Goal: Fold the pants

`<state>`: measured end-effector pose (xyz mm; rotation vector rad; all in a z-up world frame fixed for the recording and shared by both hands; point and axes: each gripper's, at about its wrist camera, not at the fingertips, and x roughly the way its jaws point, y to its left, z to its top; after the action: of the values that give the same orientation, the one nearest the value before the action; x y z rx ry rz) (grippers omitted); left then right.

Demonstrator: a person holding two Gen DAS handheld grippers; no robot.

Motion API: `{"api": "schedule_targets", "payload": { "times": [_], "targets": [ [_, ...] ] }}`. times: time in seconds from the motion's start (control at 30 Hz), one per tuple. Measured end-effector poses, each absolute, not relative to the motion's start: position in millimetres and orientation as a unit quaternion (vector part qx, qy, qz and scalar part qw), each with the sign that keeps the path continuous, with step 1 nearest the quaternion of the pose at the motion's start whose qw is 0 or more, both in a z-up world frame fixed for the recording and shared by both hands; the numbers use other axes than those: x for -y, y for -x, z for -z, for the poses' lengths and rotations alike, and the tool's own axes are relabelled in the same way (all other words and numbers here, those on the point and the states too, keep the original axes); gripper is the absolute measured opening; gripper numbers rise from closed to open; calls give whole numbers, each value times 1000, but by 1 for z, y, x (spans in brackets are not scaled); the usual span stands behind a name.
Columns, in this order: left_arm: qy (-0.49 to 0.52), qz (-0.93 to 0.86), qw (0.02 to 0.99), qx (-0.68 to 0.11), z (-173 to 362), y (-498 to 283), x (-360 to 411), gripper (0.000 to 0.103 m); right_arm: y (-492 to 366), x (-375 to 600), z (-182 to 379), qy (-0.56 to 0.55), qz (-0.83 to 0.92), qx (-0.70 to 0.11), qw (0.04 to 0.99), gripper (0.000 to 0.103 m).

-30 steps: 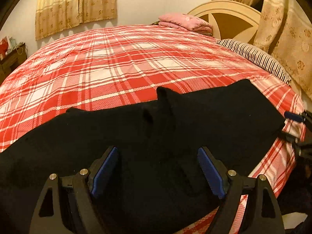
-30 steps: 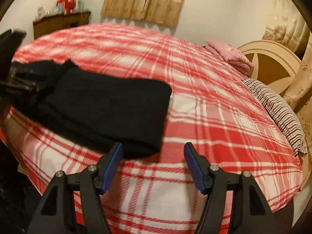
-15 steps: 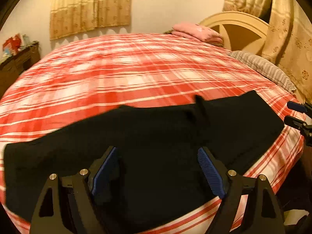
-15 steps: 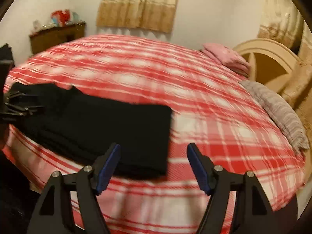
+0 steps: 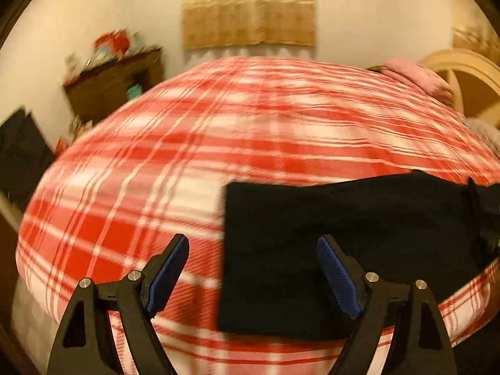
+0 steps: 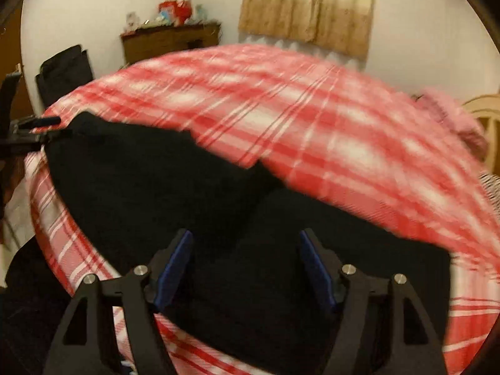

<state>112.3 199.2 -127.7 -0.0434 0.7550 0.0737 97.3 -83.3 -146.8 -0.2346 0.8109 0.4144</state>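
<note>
Black pants [image 5: 343, 243] lie flat along the near edge of a bed with a red and white plaid cover [image 5: 250, 131]. My left gripper [image 5: 253, 268] is open and empty, over the pants' left end, its left finger above bare cover. In the right wrist view the pants [image 6: 175, 200] spread under my right gripper [image 6: 245, 265], which is open and empty above the middle of the cloth. The left gripper [image 6: 34, 128] shows at the far left edge there, by the pants' far end.
A wooden dresser [image 6: 168, 40] with small items stands by the far wall under a curtain [image 6: 309, 6]. A dark chair [image 6: 62, 72] sits left of the bed. A pink folded cloth [image 5: 418, 78] and a cream headboard [image 5: 468, 75] are at the right.
Both grippers have swung left. The left gripper now sits over the pants' left end instead of their middle. The right gripper has moved from the right end to over the pants' middle. Both stay open.
</note>
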Motion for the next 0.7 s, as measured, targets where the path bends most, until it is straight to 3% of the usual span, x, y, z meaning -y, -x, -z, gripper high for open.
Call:
{"api": "schedule_targets", "payload": {
  "times": [0.17,0.4,0.7],
  "targets": [
    [74,-15,918,-389,148,-117,-207,85,-92,80,155,123,-203,-402,885,74],
    [42,-27,918,-393,155,-128,-200,85,-73,92,132,86,-208,-365,903,74],
    [18,-44,911,-411,159,-137,-192,95,-76,95,137,75,-207,-366,904,74]
  ]
}}
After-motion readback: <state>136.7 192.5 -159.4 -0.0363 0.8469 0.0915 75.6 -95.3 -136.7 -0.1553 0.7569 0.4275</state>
